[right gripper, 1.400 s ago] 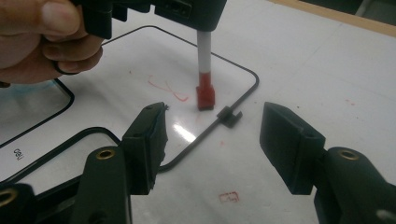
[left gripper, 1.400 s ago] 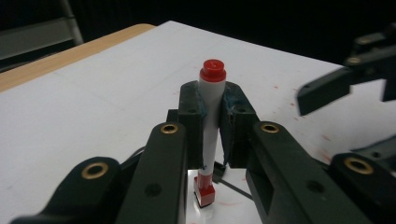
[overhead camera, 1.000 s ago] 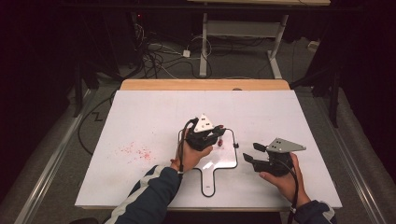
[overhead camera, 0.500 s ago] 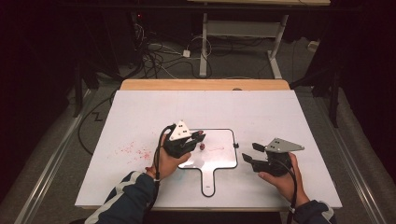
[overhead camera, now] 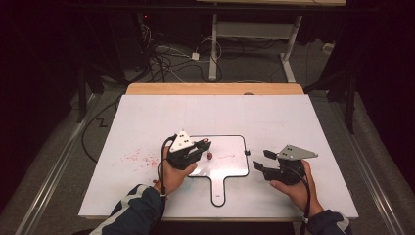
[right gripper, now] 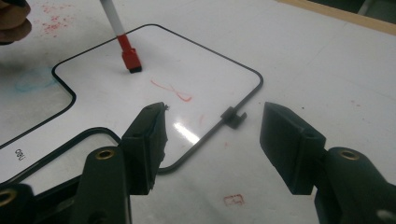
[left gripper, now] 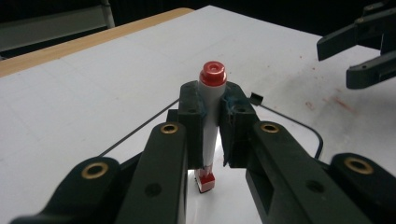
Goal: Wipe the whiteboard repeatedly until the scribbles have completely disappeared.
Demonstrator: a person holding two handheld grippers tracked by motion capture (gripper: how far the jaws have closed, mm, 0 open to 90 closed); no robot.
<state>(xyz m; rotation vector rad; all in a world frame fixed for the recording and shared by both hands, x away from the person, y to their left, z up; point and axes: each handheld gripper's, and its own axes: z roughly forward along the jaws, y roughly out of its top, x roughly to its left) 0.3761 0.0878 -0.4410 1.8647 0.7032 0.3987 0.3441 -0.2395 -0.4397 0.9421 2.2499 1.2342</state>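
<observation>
Marker (left gripper: 211, 122): white barrel with red cap end on top, clamped upright between the jaws of the left gripper (overhead camera: 195, 148); its red eraser end (right gripper: 129, 56) points down at the small whiteboard (overhead camera: 230, 166).
Whiteboard: paddle-shaped, black-edged, lying flat on the white table (overhead camera: 293, 117), handle toward the person.
Red scribble (right gripper: 172, 90): on the board, a little apart from the eraser end, toward the small clip (right gripper: 233, 116) at the board's edge.
Right gripper (overhead camera: 260, 162): jaws spread wide and holding nothing, just beside the board's right edge near the clip.
Step, as I judge: wiping away the red scribble.
Advice for left: keep the marker firmly pinched, lower the eraser flat on the board, then rub across the whole line with light pressure.
Advice for right: press one jaw on the edge so the board does not slide.
Risk: tilted marker may slip in the jaws.
</observation>
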